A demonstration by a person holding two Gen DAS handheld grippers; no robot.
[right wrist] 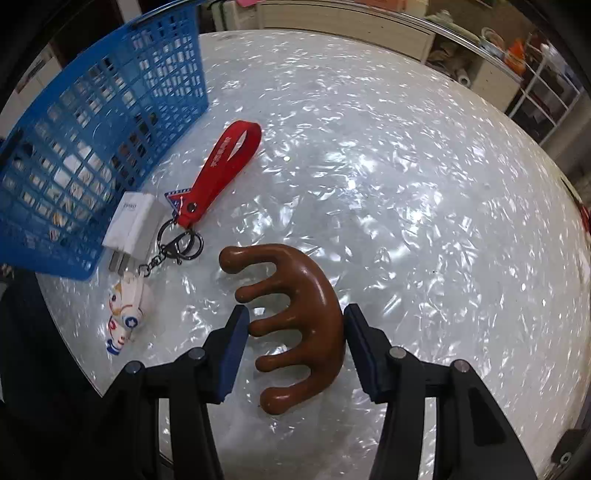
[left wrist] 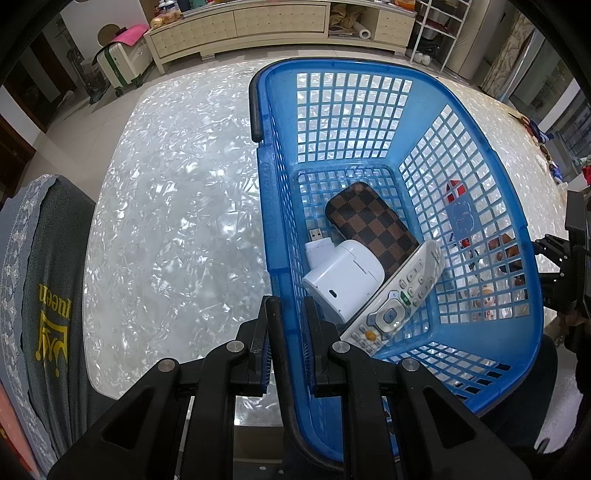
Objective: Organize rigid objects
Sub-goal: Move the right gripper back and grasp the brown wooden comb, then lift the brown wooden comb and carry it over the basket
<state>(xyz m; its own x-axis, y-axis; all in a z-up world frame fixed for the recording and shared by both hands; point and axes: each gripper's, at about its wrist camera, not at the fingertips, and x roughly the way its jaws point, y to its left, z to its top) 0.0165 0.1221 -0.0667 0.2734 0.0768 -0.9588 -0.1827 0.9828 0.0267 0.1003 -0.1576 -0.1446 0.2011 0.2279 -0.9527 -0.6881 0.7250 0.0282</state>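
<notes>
My left gripper [left wrist: 289, 314] is shut on the near left wall of the blue plastic basket [left wrist: 273, 206]. In the basket lie a brown checked case [left wrist: 373, 221], a white charger block [left wrist: 343, 277] and a white remote [left wrist: 399, 299]. In the right wrist view my right gripper [right wrist: 293, 325] is open around a brown wooden comb-shaped massager [right wrist: 306, 317] that lies on the table; its pads [right wrist: 236, 339] sit at either side, close to it. A red strap keychain [right wrist: 221, 170] with a small figure [right wrist: 125, 306] and a white plug [right wrist: 133, 225] lie beside the basket [right wrist: 92, 140].
The table top [left wrist: 166, 221] is pearly white and glossy, with its near edge close to both grippers. A chair back with grey clothing [left wrist: 44, 295] stands at the left. A cream cabinet [left wrist: 258, 26] and a suitcase [left wrist: 122, 62] stand beyond the table.
</notes>
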